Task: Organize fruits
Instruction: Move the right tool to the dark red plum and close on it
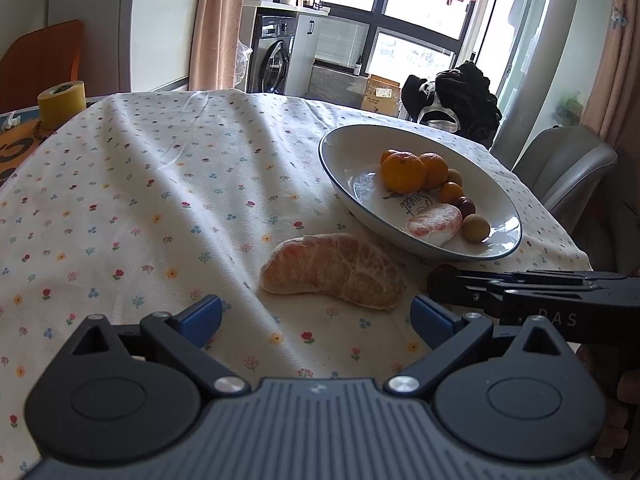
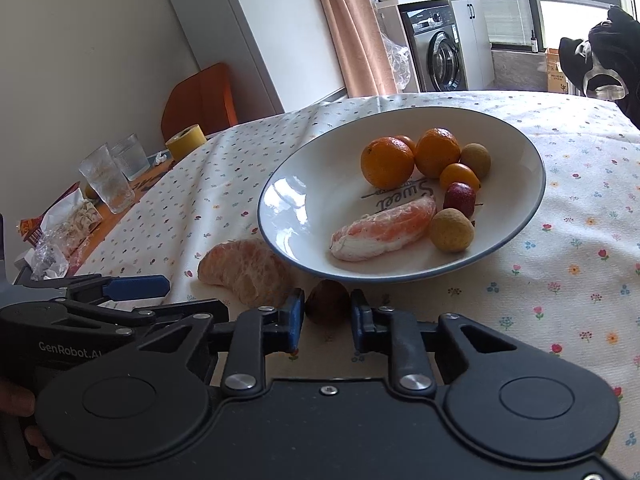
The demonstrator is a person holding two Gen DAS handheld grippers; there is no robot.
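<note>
A white bowl (image 1: 352,148) (image 2: 320,168) on the flowered tablecloth holds mandarins (image 2: 387,162), a peeled citrus segment (image 2: 384,230), a red date (image 2: 459,197) and small tan round fruits (image 2: 451,230). A large peeled citrus segment (image 1: 332,270) (image 2: 246,270) lies on the cloth beside the bowl. My left gripper (image 1: 317,316) is open just short of it, a finger on either side. My right gripper (image 2: 327,316) (image 1: 436,280) is closed on a small dark brown fruit (image 2: 326,300) (image 1: 440,271) that rests on the cloth against the bowl's near rim.
A yellow tape roll (image 1: 62,102) sits at the table's far left, with two glasses (image 2: 106,180) and snack wrappers (image 2: 60,228) along the left edge. An orange chair (image 2: 200,96) and a grey chair (image 1: 560,160) stand at the sides. Black clothing (image 1: 460,96) lies behind the bowl.
</note>
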